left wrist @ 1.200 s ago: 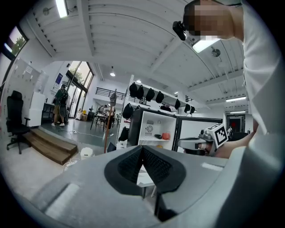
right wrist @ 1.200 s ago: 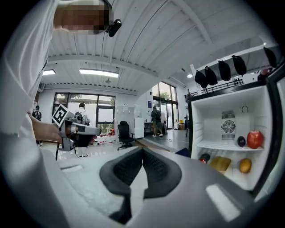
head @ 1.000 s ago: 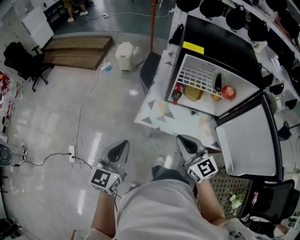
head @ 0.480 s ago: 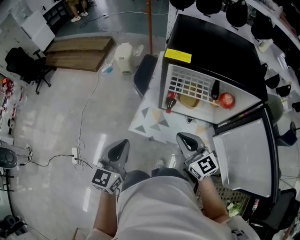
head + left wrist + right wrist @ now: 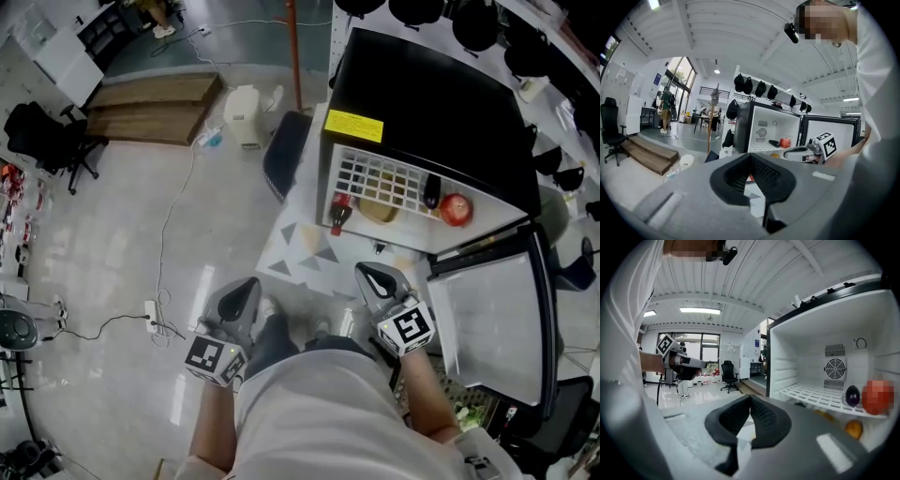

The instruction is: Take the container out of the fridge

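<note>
A small black fridge [image 5: 433, 98] stands with its door [image 5: 494, 314] swung open to the right. Inside, on and under a white wire shelf [image 5: 375, 178], I see a red-capped bottle [image 5: 338, 212], a yellowish round thing [image 5: 379, 210], a dark eggplant [image 5: 431, 190] and a red apple [image 5: 457, 209]. My left gripper [image 5: 246, 285] and right gripper [image 5: 367, 273] are both shut and empty, held at waist height short of the fridge. The right gripper view looks into the fridge at the eggplant [image 5: 852, 395] and apple [image 5: 878, 397]; which item is the container I cannot tell.
The fridge sits on a mat with triangle patterns [image 5: 309, 253]. On the floor to the left are a cable with a power strip [image 5: 150, 309], a white bin [image 5: 248, 114], a wooden platform [image 5: 155, 103] and a black office chair [image 5: 47, 136]. An orange pole [image 5: 292, 37] stands behind.
The fridge has shifted left and closer in the head view as the person steps toward it. Both grippers keep their place at the waist, still shut.
</note>
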Demonstrator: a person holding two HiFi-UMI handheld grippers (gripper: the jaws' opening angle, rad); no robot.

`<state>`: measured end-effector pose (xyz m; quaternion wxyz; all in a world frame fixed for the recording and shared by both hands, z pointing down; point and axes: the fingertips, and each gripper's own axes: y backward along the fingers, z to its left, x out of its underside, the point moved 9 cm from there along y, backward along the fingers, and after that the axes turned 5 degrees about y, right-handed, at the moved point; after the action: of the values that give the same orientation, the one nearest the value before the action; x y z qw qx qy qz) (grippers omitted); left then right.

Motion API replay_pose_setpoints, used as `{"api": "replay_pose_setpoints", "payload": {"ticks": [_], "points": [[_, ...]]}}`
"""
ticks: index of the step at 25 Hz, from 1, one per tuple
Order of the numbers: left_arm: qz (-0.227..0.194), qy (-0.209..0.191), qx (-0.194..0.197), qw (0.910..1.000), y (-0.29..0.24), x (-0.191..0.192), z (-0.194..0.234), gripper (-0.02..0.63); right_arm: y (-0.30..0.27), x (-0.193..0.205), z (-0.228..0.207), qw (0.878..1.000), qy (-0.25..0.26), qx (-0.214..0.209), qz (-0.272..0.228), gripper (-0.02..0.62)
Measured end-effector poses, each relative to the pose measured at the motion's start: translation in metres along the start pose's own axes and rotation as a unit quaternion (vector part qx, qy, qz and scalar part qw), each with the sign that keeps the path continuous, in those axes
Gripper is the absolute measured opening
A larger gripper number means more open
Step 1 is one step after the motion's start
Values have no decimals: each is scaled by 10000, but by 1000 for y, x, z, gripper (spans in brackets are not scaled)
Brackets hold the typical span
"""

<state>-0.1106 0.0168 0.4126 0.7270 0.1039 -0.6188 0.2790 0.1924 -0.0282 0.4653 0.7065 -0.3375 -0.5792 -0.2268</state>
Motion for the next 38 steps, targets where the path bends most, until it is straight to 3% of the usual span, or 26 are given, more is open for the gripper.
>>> {"api": "replay_pose_setpoints", "payload": {"ticks": [11,18,27,38], "points": [[185,-142,409,9989,-33,-18,60,8,-40,10,-32,9935,337,857,663,3],[354,-93,609,9975,-51,-18,84,8,-68,26,-53,9832,625,1128,1293,3],[496,-4,493,9976,-56,-12,113,8,-107,66,-74,9603,1156,1276,2196,26],[550,198,123,9982,-43,-1,128,8,-140,104,-105,9259,1561,1391,3146,119]]}}
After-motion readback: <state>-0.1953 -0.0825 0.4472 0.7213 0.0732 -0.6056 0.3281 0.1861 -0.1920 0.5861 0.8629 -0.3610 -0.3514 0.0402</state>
